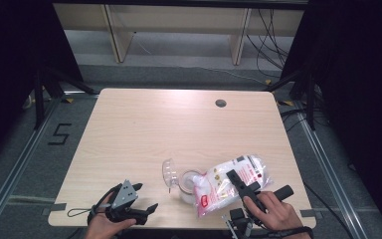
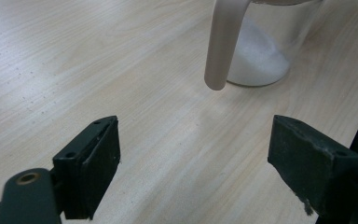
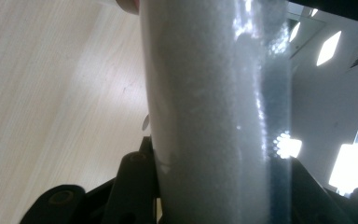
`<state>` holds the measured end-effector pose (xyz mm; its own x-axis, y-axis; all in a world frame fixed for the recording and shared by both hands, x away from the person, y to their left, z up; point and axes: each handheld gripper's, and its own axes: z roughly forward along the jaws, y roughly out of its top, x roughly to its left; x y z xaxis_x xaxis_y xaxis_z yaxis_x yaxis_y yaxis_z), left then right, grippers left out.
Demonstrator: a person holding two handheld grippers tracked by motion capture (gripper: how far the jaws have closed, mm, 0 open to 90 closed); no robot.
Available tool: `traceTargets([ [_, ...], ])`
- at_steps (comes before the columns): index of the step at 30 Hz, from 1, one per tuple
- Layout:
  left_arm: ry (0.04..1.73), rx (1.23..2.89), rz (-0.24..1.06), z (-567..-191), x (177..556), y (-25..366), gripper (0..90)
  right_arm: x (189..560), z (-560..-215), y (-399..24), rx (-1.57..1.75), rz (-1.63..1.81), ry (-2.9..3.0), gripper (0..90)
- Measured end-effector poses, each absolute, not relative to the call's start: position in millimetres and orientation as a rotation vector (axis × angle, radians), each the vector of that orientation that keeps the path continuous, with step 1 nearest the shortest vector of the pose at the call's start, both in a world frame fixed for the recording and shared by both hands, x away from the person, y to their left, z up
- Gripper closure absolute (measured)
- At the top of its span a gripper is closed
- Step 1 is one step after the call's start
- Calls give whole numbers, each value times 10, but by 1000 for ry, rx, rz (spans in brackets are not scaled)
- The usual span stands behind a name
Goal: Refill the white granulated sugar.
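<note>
A clear plastic bag of white granules with red print lies tilted over a clear jug near the table's front edge. The jug's hinged lid stands open to its left. My right gripper is shut on the bag's upper part; in the right gripper view the bag fills the space between the jaws of that gripper. My left gripper rests at the front left, open and empty. Its own view has the open left gripper facing the jug, which holds a little white powder, and the jug's handle.
The wooden table has a round cable hole at its far right. Black stands and cables flank the table, with pale shelving beyond it. The jug sits close to the front edge.
</note>
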<state>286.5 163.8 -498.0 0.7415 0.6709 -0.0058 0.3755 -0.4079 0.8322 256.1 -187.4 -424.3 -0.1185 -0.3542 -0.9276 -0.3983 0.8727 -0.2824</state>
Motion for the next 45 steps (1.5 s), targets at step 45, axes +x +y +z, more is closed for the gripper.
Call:
traceTargets([
  [45,796,2044,411,-4987,2861,1630,165,2562,-4251,-1812,-604,26,1717,684],
])
